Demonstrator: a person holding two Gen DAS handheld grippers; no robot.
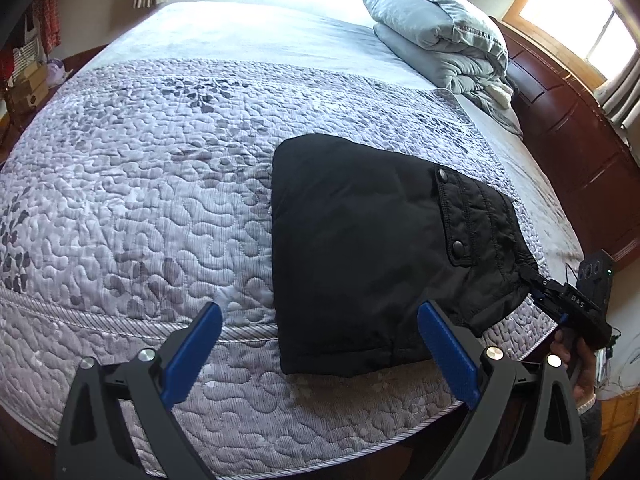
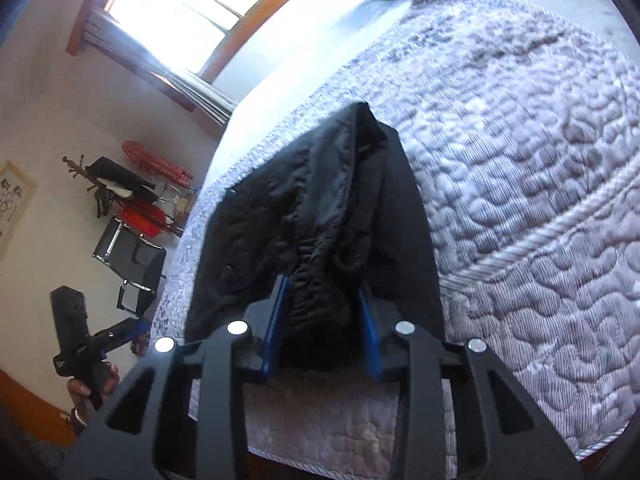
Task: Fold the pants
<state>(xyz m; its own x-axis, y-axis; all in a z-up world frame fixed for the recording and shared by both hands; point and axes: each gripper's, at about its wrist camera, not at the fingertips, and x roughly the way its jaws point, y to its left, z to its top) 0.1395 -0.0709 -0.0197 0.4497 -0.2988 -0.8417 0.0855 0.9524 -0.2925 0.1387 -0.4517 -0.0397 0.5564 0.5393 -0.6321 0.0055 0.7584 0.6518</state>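
Observation:
Black pants (image 1: 360,248) lie folded into a thick rectangle near the front edge of the bed, waistband with snap buttons to the right. My left gripper (image 1: 320,348) is open and empty, hovering just in front of the pants' near edge. My right gripper (image 2: 322,316) is shut on the bunched waistband of the pants (image 2: 320,216). It also shows in the left wrist view (image 1: 538,284), at the pants' right end. The left gripper shows in the right wrist view (image 2: 136,326), off the bed's edge.
The bed is covered by a grey quilted spread (image 1: 140,200). A folded grey duvet and pillow (image 1: 440,36) lie at the far right. A dark wooden headboard (image 1: 572,128) stands to the right. A chair and a coat rack (image 2: 128,240) stand beyond the bed.

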